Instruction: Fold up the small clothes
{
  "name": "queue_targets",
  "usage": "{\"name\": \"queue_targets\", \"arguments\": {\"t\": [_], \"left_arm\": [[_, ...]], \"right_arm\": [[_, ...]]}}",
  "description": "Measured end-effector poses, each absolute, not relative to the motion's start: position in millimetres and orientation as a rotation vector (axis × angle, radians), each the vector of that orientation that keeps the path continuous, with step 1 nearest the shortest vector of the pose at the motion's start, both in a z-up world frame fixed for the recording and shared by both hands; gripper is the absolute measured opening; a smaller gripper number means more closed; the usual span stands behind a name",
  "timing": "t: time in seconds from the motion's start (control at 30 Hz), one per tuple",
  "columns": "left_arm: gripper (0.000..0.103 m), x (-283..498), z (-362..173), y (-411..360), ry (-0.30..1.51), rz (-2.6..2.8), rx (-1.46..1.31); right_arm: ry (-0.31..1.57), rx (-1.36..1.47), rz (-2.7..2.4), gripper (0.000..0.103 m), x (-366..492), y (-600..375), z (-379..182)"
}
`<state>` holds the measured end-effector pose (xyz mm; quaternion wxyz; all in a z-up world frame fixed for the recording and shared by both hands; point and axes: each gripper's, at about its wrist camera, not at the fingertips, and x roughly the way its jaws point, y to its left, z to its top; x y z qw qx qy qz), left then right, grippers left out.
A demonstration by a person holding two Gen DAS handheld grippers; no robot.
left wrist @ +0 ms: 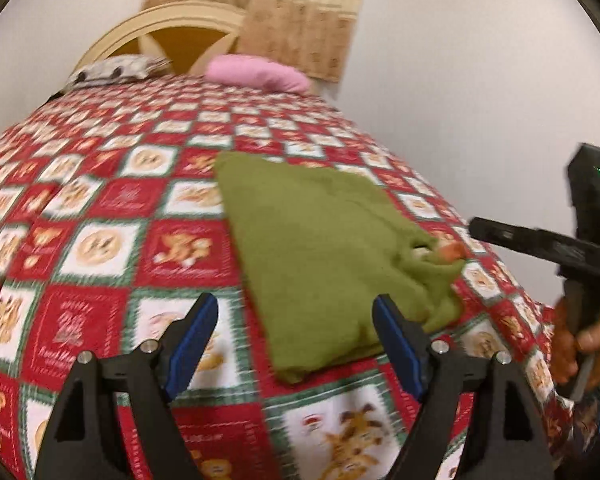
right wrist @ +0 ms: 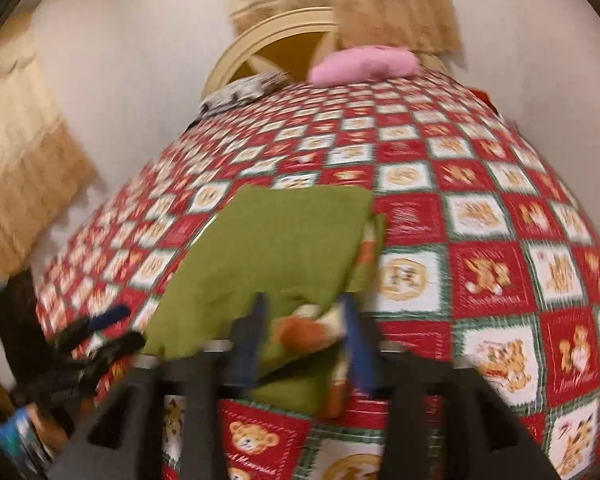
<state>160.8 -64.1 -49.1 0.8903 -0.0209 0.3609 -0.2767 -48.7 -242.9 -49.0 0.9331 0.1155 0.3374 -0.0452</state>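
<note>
A small olive green garment (left wrist: 316, 248) lies folded on the red and white checked bedspread (left wrist: 100, 248). My left gripper (left wrist: 296, 322) is open just above its near edge, holding nothing. The garment also shows in the right wrist view (right wrist: 268, 248), with an orange print at its near edge. My right gripper (right wrist: 304, 340) has its blue fingers (right wrist: 358, 344) partly closed around that near edge, but the frame is blurred. In the left wrist view the right gripper's body (left wrist: 540, 244) is at the garment's right end, with its tips hidden there. The left gripper (right wrist: 100, 332) shows at lower left in the right wrist view.
A pink pillow (left wrist: 256, 72) and a patterned pillow (left wrist: 116, 68) lie at the head of the bed by the cream headboard (left wrist: 172, 28). Beige curtains (left wrist: 296, 20) hang behind. White walls flank the bed.
</note>
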Motion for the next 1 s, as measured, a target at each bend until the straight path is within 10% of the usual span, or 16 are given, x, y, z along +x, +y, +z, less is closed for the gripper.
{"name": "queue_targets", "arguments": {"t": [0.17, 0.23, 0.33, 0.53, 1.0], "left_arm": [[0.082, 176.9, -66.8, -71.7, 0.801, -0.508, -0.011], [0.084, 180.5, -73.5, -71.4, 0.824, -0.507, -0.021], [0.09, 179.8, -82.0, -70.3, 0.83, -0.499, -0.015], [0.099, 182.2, -87.2, -65.0, 0.847, -0.493, -0.039], [0.102, 187.0, -94.0, -55.1, 0.876, -0.511, -0.109]], "right_arm": [[0.759, 0.122, -0.063, 0.062, -19.9, -222.3, -65.8], [0.844, 0.047, -0.067, 0.027, -12.3, -220.2, -85.5], [0.904, 0.045, -0.11, 0.016, -24.0, -224.2, -111.9], [0.67, 0.713, -0.07, 0.005, -78.4, -294.4, -134.7], [0.625, 0.345, -0.231, 0.021, -62.6, -256.4, -64.1]]}}
